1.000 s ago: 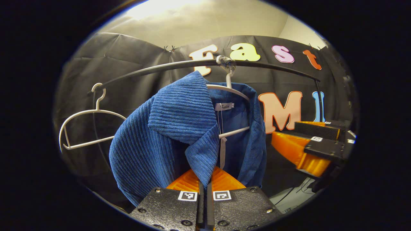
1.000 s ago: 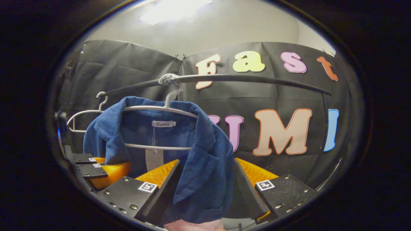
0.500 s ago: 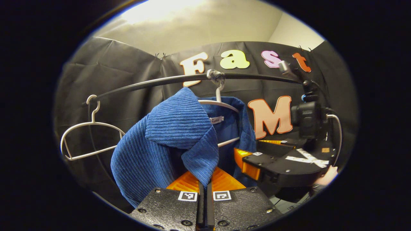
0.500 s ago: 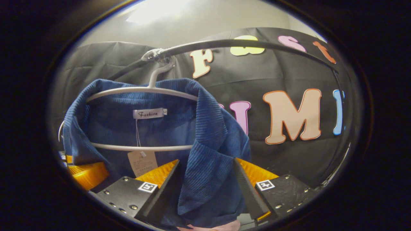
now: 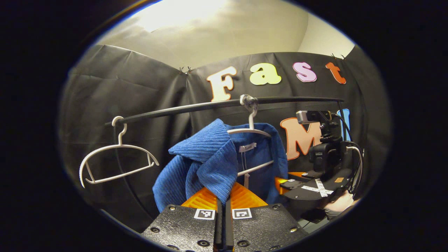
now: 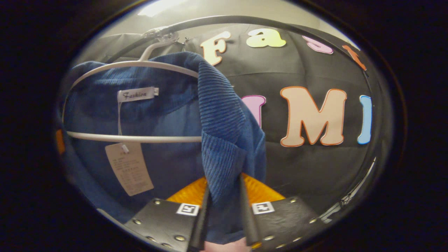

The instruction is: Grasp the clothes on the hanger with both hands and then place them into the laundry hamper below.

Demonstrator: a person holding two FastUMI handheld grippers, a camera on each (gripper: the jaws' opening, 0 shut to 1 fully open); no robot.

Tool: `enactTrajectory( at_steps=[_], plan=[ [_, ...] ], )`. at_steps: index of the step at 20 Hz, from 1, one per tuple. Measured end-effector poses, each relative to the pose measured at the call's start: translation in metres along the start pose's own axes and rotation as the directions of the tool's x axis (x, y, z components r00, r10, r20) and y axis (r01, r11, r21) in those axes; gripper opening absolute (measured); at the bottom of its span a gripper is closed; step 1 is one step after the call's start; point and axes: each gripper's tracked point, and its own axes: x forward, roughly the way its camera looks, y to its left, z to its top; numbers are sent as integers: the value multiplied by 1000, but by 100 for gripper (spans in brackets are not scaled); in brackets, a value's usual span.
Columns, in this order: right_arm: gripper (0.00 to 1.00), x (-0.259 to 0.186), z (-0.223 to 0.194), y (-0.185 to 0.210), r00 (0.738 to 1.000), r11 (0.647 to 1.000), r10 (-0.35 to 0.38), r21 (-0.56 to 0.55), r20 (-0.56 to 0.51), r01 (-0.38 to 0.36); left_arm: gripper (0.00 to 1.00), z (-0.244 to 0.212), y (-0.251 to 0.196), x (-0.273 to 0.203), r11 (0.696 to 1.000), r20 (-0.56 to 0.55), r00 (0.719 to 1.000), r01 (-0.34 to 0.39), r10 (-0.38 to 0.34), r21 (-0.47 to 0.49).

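A blue corduroy jacket (image 5: 206, 164) hangs on a white hanger (image 5: 250, 131) from the black rail (image 5: 182, 109). Its left collar is pulled off the hanger toward me. My left gripper (image 5: 223, 197) is shut on that collar flap. In the right gripper view the jacket (image 6: 164, 105) is very close, draped over the hanger's bar (image 6: 133, 138). My right gripper (image 6: 224, 196) is shut on the jacket's right lapel, with cloth pinched between both fingers. In the left gripper view that right gripper (image 5: 315, 187) sits beside the jacket's right edge, held by a hand (image 5: 336, 203).
An empty white hanger (image 5: 117, 164) hangs at the rail's left end. A paper tag (image 6: 129, 168) dangles inside the jacket below the neck label (image 6: 137, 94). The rail (image 6: 224, 20) arches just above the right gripper. The black cloth wall stands close behind.
The right gripper has moved in close to the jacket and shut on its right lapel. The left gripper has drawn back and down with the collar held in it.
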Motion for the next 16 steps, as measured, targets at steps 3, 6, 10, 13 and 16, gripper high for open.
enactTrajectory(
  at_steps=[3,6,10,13,16],
  plan=[
    [19,-1,4,-17,999,999,-39,-34,10,39,2,3,18,-3,999,-1,999,-54,54,-9],
    [19,-1,17,-39,995,993,-85,-72,45,89,5,7,29,-7,996,-6,996,-86,86,-17],
    [19,5,38,-71,985,985,-141,-83,94,149,5,20,44,-12,994,-3,994,-109,109,-29],
    [19,13,54,-90,977,981,-169,-69,134,179,4,29,51,-15,992,1,994,-112,112,-57],
    [19,17,68,-100,967,977,-189,-63,172,202,5,36,60,-18,991,9,992,-123,124,-54]
  ],
)
